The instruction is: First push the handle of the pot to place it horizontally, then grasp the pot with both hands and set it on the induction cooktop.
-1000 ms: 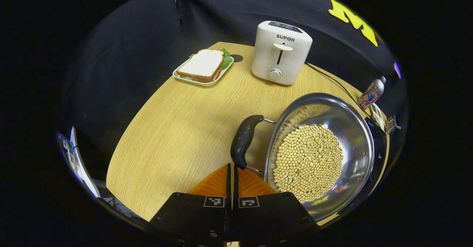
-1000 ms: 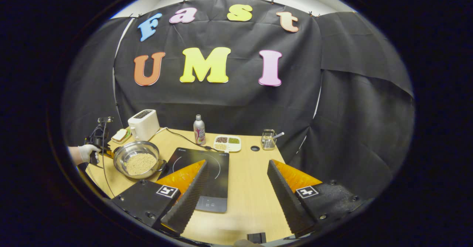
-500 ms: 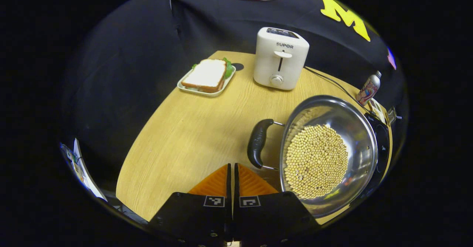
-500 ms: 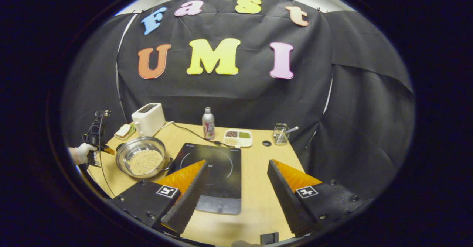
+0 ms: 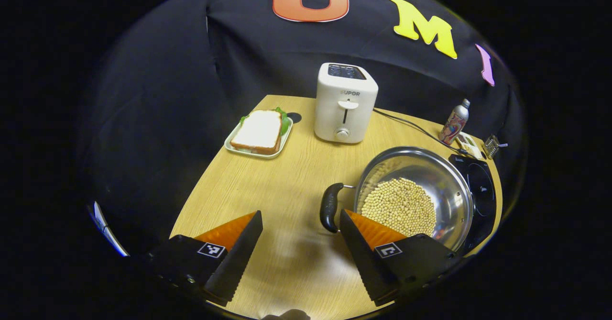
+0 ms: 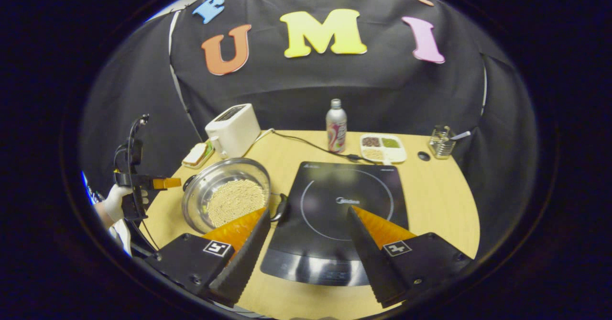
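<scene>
A steel pot [image 5: 454, 186] holding pale beans [image 5: 399, 206] stands on the wooden table, left of the black induction cooktop [image 6: 344, 200]. Its black left handle [image 5: 331, 206] sticks out sideways from the rim. My left gripper [image 5: 300, 219] is open above the table, and its right finger is just beside that handle without touching it. In the right gripper view the pot [image 6: 201, 191] shows its right handle [image 6: 282, 207] at the cooktop's edge. My right gripper [image 6: 308, 214] hangs open over the cooktop's front. Farther off, a gloved hand [image 6: 114, 203] holds the left gripper [image 6: 173, 182].
A white toaster [image 5: 344, 102] with a cord and a tray with a sandwich [image 5: 260, 131] stand at the back left. Behind the cooktop are a bottle [image 6: 336, 125], a divided dish of beans [image 6: 382, 147] and a glass holder [image 6: 442, 140]. The table's edge lies near my left gripper.
My left gripper was shut at the pot's handle; it has drawn back and opened. My right gripper has moved in and tilted down over the cooktop, staying open.
</scene>
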`<state>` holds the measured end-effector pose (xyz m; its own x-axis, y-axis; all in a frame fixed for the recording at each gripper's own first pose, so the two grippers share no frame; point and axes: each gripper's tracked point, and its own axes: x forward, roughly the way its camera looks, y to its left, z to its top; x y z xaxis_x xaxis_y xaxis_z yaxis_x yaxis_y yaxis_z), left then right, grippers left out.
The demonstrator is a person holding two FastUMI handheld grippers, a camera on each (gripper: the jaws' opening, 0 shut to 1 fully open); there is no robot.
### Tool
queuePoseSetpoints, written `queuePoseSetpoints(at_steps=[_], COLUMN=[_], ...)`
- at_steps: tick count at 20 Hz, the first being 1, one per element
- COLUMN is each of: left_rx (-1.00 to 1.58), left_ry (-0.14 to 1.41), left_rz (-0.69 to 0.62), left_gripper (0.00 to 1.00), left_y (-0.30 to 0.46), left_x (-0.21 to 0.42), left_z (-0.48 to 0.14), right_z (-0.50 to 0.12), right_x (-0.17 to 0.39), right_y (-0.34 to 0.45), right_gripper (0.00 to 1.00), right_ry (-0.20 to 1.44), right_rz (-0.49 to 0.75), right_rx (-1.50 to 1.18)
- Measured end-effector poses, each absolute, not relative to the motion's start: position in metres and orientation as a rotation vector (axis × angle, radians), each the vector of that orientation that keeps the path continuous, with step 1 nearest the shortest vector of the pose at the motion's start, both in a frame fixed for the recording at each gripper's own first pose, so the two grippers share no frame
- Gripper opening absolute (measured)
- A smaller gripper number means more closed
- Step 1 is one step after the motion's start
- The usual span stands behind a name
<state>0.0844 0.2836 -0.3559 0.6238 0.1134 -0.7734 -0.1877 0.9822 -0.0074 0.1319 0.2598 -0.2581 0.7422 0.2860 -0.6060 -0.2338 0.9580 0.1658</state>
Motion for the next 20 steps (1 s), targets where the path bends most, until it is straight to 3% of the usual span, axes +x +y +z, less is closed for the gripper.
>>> queuePoseSetpoints(at_steps=[4, 10, 11, 15, 18, 19, 20], left_rx=[-0.085, -0.056, -0.05, -0.03, -0.017, -0.013, -0.01], left_ry=[0.855, 0.906, 0.922, 0.956, 0.999, 1.009, 1.022], left_rz=[0.127, 0.075, 0.069, 0.066, 0.059, 0.061, 0.063], left_gripper=[0.97, 0.97, 0.97, 0.97, 0.98, 0.97, 0.89], left_y=[0.268, 0.249, 0.247, 0.245, 0.244, 0.244, 0.244], left_x=[0.104, 0.122, 0.125, 0.132, 0.131, 0.133, 0.13], left_z=[-0.353, -0.378, -0.384, -0.401, -0.413, -0.417, -0.418], right_z=[-0.294, -0.349, -0.357, -0.372, -0.373, -0.373, -0.375], right_x=[0.161, 0.194, 0.196, 0.197, 0.2, 0.199, 0.199], right_y=[0.314, 0.339, 0.339, 0.34, 0.342, 0.342, 0.342], right_gripper=[0.92, 0.89, 0.95, 0.95, 0.87, 0.93, 0.86], right_ry=[0.755, 0.882, 0.906, 0.963, 0.976, 0.976, 0.99], right_rz=[0.345, 0.307, 0.293, 0.242, 0.23, 0.226, 0.222], right_rx=[0.036, 0.047, 0.048, 0.063, 0.037, 0.027, 0.015])
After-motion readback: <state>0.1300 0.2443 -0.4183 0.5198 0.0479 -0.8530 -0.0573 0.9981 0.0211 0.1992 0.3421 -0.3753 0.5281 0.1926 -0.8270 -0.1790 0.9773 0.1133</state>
